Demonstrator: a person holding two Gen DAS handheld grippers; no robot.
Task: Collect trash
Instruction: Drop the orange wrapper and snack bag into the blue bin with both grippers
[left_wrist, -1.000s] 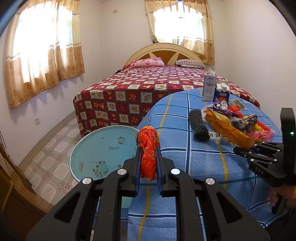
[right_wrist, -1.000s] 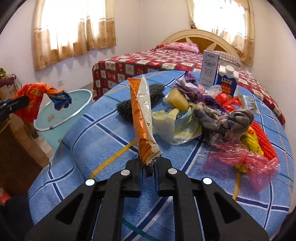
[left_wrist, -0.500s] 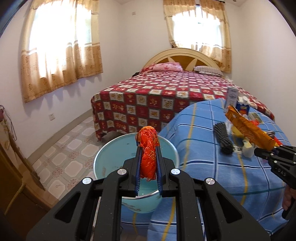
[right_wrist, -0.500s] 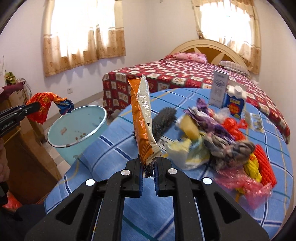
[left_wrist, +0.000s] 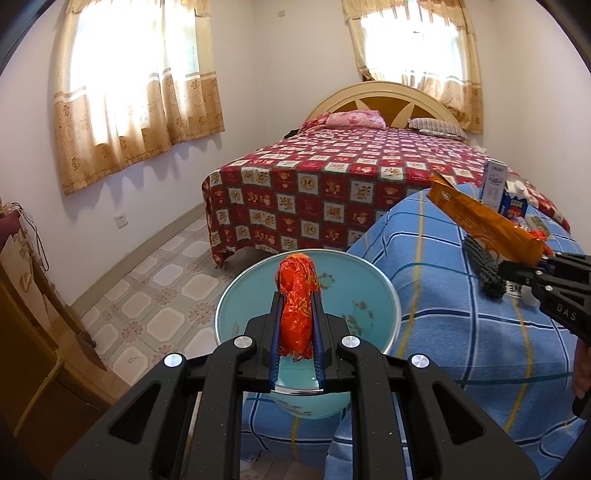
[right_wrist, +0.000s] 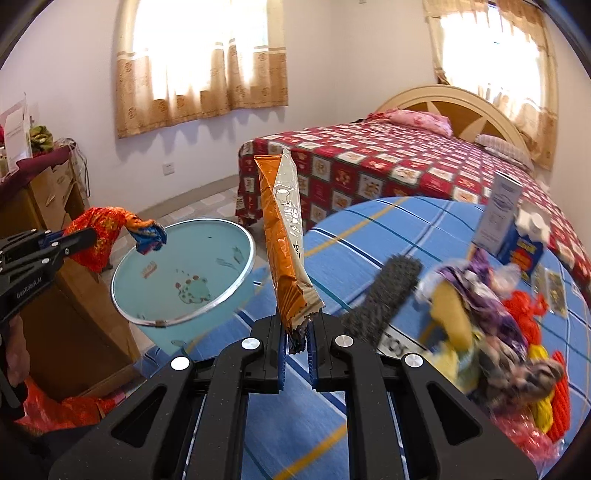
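Note:
My left gripper (left_wrist: 297, 325) is shut on a crumpled red-orange wrapper (left_wrist: 297, 306) and holds it over the light-blue basin (left_wrist: 369, 291). It also shows in the right wrist view (right_wrist: 79, 236), with the wrapper (right_wrist: 107, 236) at the basin's (right_wrist: 236, 291) left rim. My right gripper (right_wrist: 297, 334) is shut on the lower end of a long orange snack bag (right_wrist: 282, 240), held upright above the blue checked tablecloth (right_wrist: 369, 236). The bag (left_wrist: 480, 225) and right gripper (left_wrist: 532, 266) show at the right of the left wrist view.
A trash pile (right_wrist: 491, 321) with a dark knitted roll (right_wrist: 384, 295), cartons (right_wrist: 502, 221) and red plastic lies on the table's right. A bed (left_wrist: 351, 177) stands behind. A wooden cabinet (right_wrist: 48, 229) is at the left, tiled floor (left_wrist: 155, 280) between.
Both grippers have moved left toward the basin with their loads. The left gripper's wrapper is now over the basin. The orange bag has come away from the trash pile.

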